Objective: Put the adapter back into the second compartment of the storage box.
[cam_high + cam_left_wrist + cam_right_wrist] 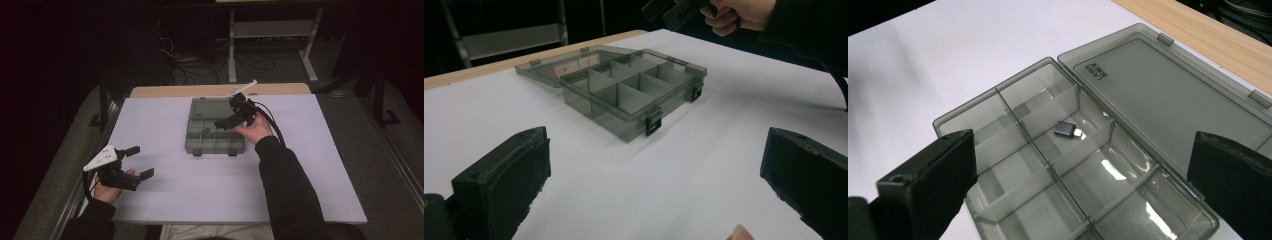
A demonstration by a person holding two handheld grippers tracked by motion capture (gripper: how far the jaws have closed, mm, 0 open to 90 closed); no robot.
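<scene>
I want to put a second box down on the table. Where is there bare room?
Bare white table lies between the compartment box and the near edge, and left of the box beyond the left hand-held gripper. It is crowded over the box's right side, where the right hand-held gripper hovers.

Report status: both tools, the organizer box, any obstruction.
Right tool open above box, nothing held. Left tool open, idle near table edge. Organizer box lid open, small adapter in a middle compartment. Nothing in the way.

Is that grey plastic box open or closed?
Open. The box has its lid folded flat back on the table, the compartments bare; one holds a small adapter.
</scene>
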